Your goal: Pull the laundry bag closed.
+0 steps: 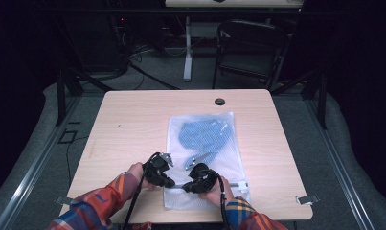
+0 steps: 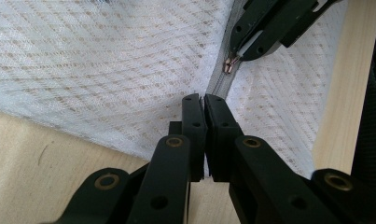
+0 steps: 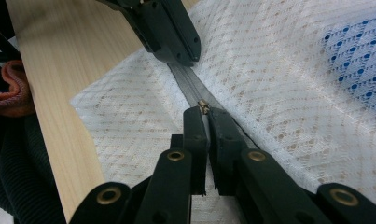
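High view: a white mesh bag [image 1: 205, 158] is seen lying flat on the worktop [image 1: 133, 124], a blue garment [image 1: 202, 134] inside it, while both grippers are held at its near edge, over the grey zipper [image 3: 188, 86].

In the right gripper view, the right gripper [image 3: 203, 112] is seen with its fingers pressed together on the small brass zipper pull [image 3: 203, 106]. In the left gripper view, the left gripper [image 2: 203, 99] is seen with its fingers pinched shut on the zipper tape at the bag's end, just short of the pull [image 2: 229, 64].

The step in hand is judged to be the working of the zipper along the near edge. It would be done best with the tape kept taut by the left gripper and held low against the worktop, while the pull is drawn straight along the line of the teeth, never lifted or twisted. The loose mesh beside the track should be kept clear of the slider, since a snag is the likeliest fault. The grip on the pull is a narrow one and could slip if it is tugged sideways.

Whether the zipper is being opened or closed cannot be told. The teeth beneath the fingers are covered. The garment's shape is blurred by the mesh. From above, the fingertips are masked by the gripper bodies and the hands.
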### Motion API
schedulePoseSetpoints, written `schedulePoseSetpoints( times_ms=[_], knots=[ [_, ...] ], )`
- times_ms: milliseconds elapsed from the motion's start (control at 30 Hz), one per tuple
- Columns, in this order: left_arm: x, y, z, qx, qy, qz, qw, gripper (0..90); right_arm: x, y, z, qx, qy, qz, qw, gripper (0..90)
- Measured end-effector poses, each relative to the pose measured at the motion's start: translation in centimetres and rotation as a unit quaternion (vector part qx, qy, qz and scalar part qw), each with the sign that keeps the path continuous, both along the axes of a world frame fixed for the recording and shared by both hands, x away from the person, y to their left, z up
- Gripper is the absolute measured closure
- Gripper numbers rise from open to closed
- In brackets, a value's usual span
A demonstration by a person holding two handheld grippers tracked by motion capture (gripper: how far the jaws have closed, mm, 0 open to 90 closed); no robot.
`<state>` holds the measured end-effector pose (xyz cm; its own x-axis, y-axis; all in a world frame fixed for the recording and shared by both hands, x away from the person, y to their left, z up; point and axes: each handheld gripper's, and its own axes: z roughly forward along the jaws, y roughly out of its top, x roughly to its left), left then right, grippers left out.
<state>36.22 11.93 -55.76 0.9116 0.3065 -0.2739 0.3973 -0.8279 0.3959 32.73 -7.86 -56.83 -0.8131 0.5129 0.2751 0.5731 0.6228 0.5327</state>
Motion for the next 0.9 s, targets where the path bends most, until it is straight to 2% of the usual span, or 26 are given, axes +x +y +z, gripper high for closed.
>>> schedulePoseSetpoints(
  times_ms=[67, 100, 167, 267, 467, 733, 900],
  knots=[
    [0.0, 0.0, 0.0, -0.001, -0.001, -0.001, 1.0, 87.9, 0.0, 0.0, -0.1, 0.006, 0.003, -0.008, 0.9999, 86.6],
    [0.0, 0.0, 0.0, -0.001, -0.001, -0.001, 1.0, 87.8, 0.1, -0.1, 0.0, 0.005, 0.01, -0.008, 0.9999, 86.6],
    [0.0, 0.0, 0.0, 0.0, 0.001, -0.001, 1.0, 87.8, 0.2, -0.2, -0.2, 0.019, 0.023, -0.022, 0.9993, 86.5],
    [0.0, 0.0, 0.0, 0.0, 0.001, -0.001, 1.0, 87.8, 0.4, -0.2, -0.2, 0.018, 0.031, -0.023, 0.9991, 86.3],
    [0.0, -0.1, 0.0, 0.002, 0.0, 0.0, 1.0, 87.8, 0.7, 0.0, -0.2, 0.018, 0.033, -0.031, 0.9988, 85.8],
    [0.0, 0.0, 0.0, 0.002, 0.001, -0.001, 1.0, 87.8, 1.1, 0.3, 0.0, 0.02, 0.059, -0.041, 0.9972, 85.9],
    [0.0, -0.1, 0.0, 0.002, 0.0, -0.002, 1.0, 87.9, 1.0, 0.3, 0.3, 0.021, 0.058, -0.043, 0.9972, 86.5]
  ],
)
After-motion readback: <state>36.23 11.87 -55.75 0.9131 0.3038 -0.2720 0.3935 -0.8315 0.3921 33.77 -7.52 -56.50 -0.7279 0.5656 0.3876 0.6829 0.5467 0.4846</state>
